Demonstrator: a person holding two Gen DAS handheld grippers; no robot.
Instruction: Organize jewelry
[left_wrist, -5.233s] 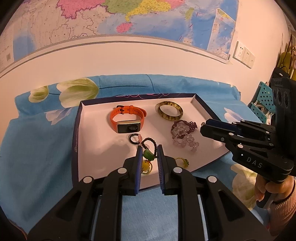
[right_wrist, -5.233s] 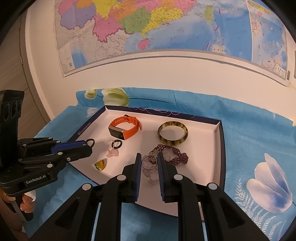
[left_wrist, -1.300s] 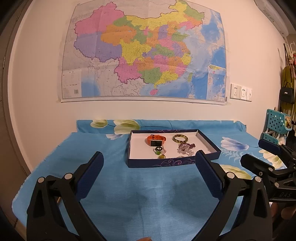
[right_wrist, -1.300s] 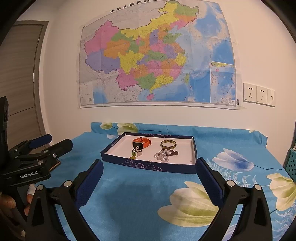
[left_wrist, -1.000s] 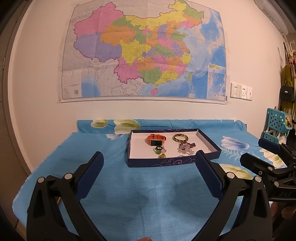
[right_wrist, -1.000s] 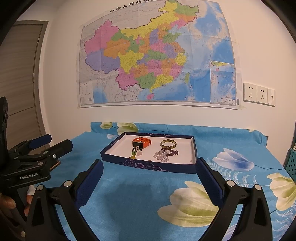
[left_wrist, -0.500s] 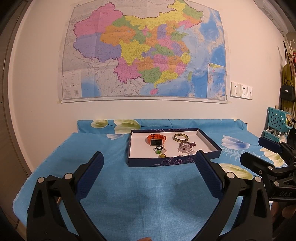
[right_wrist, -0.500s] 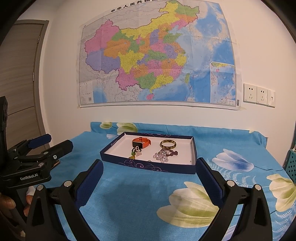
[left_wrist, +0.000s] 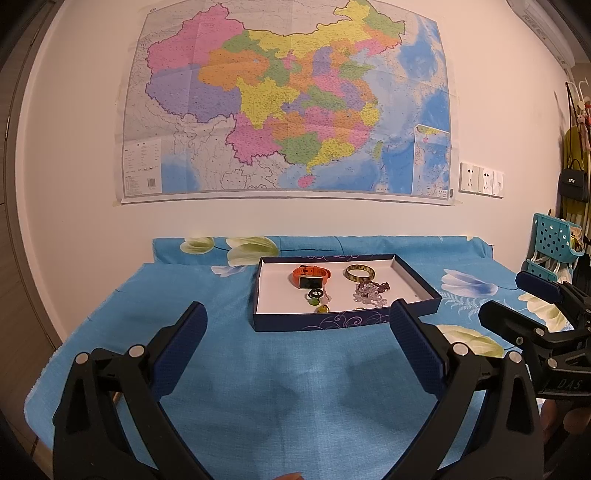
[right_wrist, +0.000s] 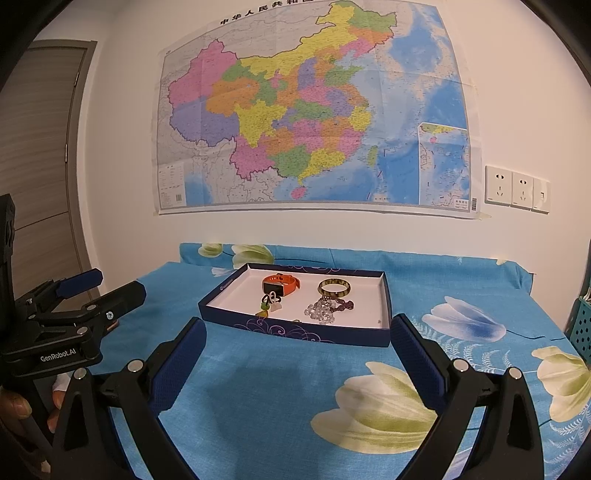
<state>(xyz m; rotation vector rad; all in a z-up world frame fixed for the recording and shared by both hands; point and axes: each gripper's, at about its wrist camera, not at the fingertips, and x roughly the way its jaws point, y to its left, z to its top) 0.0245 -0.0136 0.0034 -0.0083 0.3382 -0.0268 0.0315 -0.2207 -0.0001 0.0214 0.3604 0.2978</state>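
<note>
A dark blue tray (left_wrist: 347, 319) with a white floor stands on the blue flowered cloth, also in the right wrist view (right_wrist: 295, 330). It holds an orange watch (left_wrist: 309, 275), a green-yellow bangle (left_wrist: 360, 273), a clear and purple bead string (left_wrist: 370, 294), a black ring (left_wrist: 315, 294) and small green and yellow charms (left_wrist: 322, 308). My left gripper (left_wrist: 297, 321) is wide open and empty, well back from the tray. My right gripper (right_wrist: 297, 330) is wide open and empty, also back from the tray.
A large map (left_wrist: 288, 99) hangs on the wall behind the table. Wall sockets (right_wrist: 515, 189) are to its right. A teal basket rack (left_wrist: 552, 245) stands at the right. A door (right_wrist: 37, 147) is at the left.
Five seconds ago both grippers were shut over the tray on pieces of jewelry. Now both are open, empty and pulled far back. Over the last second nothing has visibly moved.
</note>
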